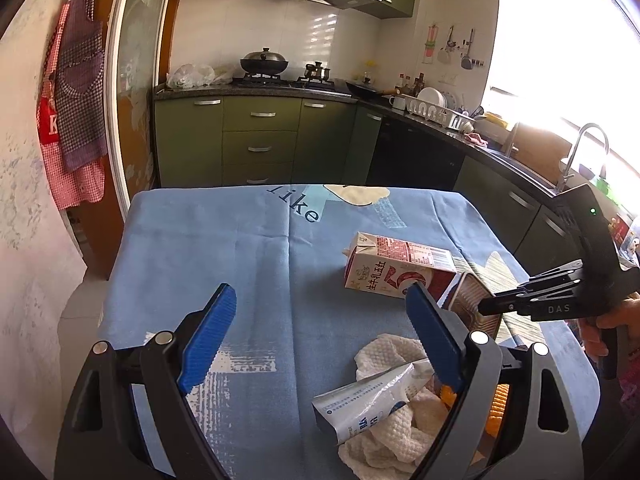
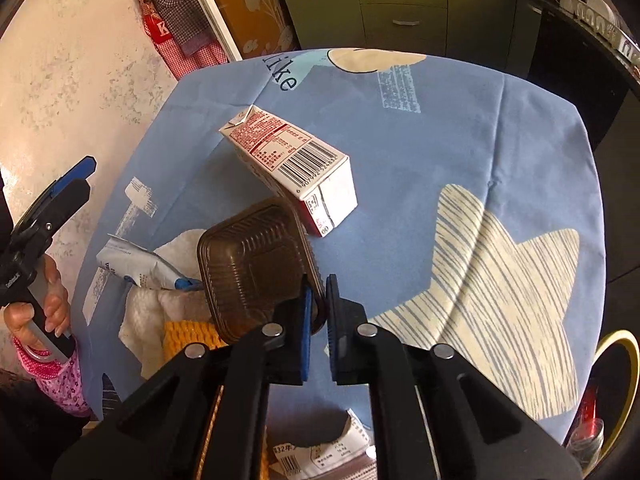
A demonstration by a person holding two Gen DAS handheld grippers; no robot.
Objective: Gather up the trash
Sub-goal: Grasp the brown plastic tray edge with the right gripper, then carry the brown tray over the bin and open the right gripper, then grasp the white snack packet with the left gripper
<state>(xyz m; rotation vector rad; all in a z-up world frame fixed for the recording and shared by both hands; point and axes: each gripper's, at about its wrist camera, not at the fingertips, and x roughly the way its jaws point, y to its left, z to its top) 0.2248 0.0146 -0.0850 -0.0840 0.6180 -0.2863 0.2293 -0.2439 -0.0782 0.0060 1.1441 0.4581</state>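
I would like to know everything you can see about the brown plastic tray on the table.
The brown plastic tray is a shallow, roughly square container with rounded corners, made of thin, glossy, ribbed plastic that looks semi-transparent. It is tilted up on edge, its ribbed face turned toward the right wrist camera. The right tool is shut on its rim. Its upper edge is by the red and white milk carton; whether they touch is unclear. It is over the blue tablecloth, beside a white paper towel.

Brown ribbed tray (image 2: 252, 264) tilted against carton (image 2: 296, 164)
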